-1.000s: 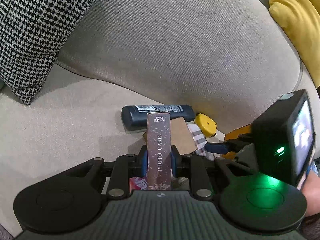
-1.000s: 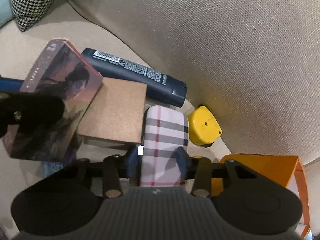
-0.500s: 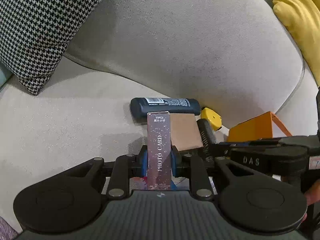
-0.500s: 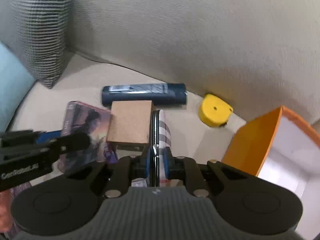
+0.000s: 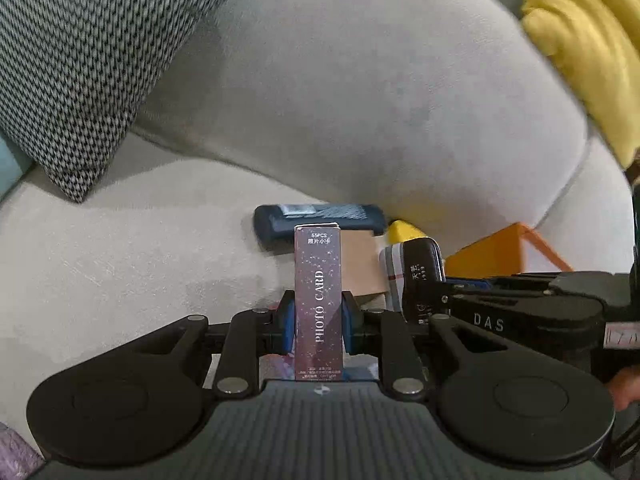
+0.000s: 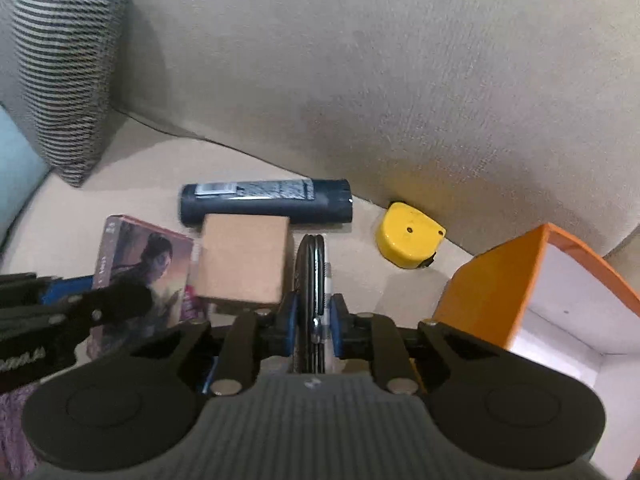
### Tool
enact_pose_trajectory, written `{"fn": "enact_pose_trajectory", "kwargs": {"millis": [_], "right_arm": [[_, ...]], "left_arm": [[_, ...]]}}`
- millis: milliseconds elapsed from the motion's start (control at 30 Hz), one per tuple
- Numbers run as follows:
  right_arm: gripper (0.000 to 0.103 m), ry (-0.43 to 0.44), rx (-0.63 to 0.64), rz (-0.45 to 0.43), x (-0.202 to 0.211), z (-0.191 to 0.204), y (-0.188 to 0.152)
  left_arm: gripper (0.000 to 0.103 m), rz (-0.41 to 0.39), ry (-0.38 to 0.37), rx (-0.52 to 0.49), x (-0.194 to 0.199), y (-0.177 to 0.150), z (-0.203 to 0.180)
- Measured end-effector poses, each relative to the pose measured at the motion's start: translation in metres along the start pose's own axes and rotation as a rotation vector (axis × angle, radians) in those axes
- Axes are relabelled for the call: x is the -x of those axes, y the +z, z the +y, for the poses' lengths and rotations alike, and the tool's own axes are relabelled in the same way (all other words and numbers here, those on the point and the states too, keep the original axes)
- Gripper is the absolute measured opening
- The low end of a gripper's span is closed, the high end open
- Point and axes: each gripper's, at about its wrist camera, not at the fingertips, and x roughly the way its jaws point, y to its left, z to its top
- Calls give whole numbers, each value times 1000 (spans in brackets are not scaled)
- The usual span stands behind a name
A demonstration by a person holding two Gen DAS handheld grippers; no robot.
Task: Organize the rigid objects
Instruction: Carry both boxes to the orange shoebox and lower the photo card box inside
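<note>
My left gripper (image 5: 317,320) is shut on a purple "PHOTO CARD" box (image 5: 318,280), held upright above the sofa seat. My right gripper (image 6: 314,320) is shut on a flat plaid case with a black back (image 6: 314,272), seen edge-on and lifted off the seat. In the left wrist view the case (image 5: 420,276) hangs just right of the card box. On the seat behind lie a dark blue tube (image 6: 266,202), a brown cardboard box (image 6: 244,264) and a yellow tape measure (image 6: 408,236). An open orange box with a white inside (image 6: 500,280) stands at the right.
The beige sofa backrest (image 5: 360,100) rises close behind the objects. A houndstooth cushion (image 5: 100,60) leans at the left, a light blue cushion (image 6: 16,168) beside it, and a yellow cushion (image 5: 580,40) at the upper right. Part of a hand (image 5: 624,388) shows at the right edge.
The right gripper closed on the plaid case, lifted it off the seat and rolled it from flat onto its edge. The left gripper rose slightly with the card box.
</note>
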Motion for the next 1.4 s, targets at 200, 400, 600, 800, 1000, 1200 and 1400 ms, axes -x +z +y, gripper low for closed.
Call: {"fn": "enact_pose_trajectory", "kwargs": {"millis": [200,400,600,800,1000,1200,1400], "right_arm": [[16,47,-55,-141,62,-12,-30],[16,144,-152,-224,128,-32,-68],[16,92,-211,-271,171,-52,-119],[16,2,-318,-264,185,-75,-172],[16,-39,-407,-266,195,-99,-211],[16,-58,-489,-272,198,-130,-234],[16,-20,-542,-294,189,-147,-237]], "left_arm": [[24,-45,-82,-43,47,-7,-23],[24,-52,-193,-71,81,-18,-53],[24,-9,-289,-127,88,-45,-90],[24,71,-365,-177,73,-76,-126],[24,166,-376,-204,44,-101,-155],[24,247,-372,-159,10,-107,-165],[24,328,-354,-116,-28,-112,-176]]}}
